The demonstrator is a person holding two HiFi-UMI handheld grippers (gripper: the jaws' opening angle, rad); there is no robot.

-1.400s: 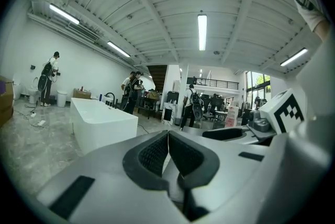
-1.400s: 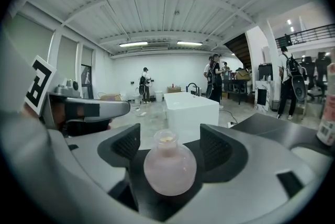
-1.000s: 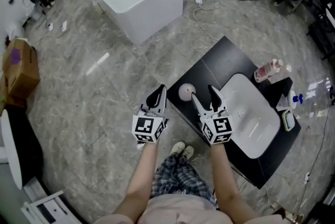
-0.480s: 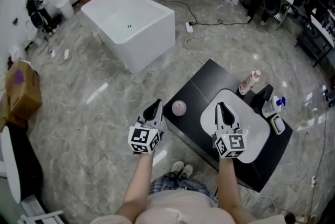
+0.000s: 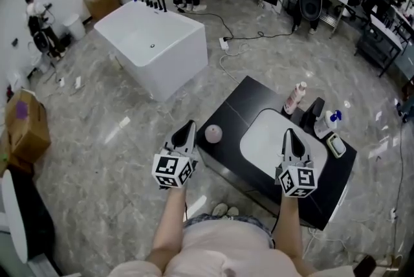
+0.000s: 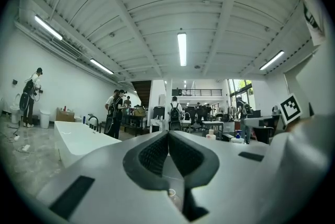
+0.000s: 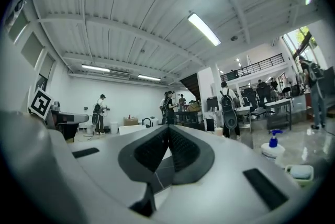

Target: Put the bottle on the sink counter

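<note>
Pretty sure this one's basically wrapped up. The bottle [image 5: 296, 97], pinkish-white with a cap, is standing upright on the black sink desk [image 5: 249, 98]. It's at the far edge, just beside the black faucet [image 5: 315, 112], and nothing is touching it. A blue-topped pump bottle [image 5: 332, 120] sits on the other side of the faucet. Judging only from how things lie, the placing part is done. All that's left, if anything, is pulling the hands away. Can't rule out that it's the opposite and the bottle just hasn't been picked up.

Left hand-held gripper [image 5: 189, 123]: clenched, pads pressed flat together, nothing in there. Right hand-held gripper [image 5: 288, 132]: jaws closing right down, pads meeting, also empty. So neither one has the bottle.

Pose-wise, both forearms are stretched forward from the body, with the marker cubes facing back at the head camera and the jaw tips pointing away. The left one hangs over the floor just off the desk's near-left edge, close to a little round pinkish ball thing [image 5: 213, 134] on the desk. The right one hovers over the near rim of the white basin [image 5: 265, 140], well short of the bottle. Both gripper views look out pretty level across the room, so they're not tipped down at anything.
</note>
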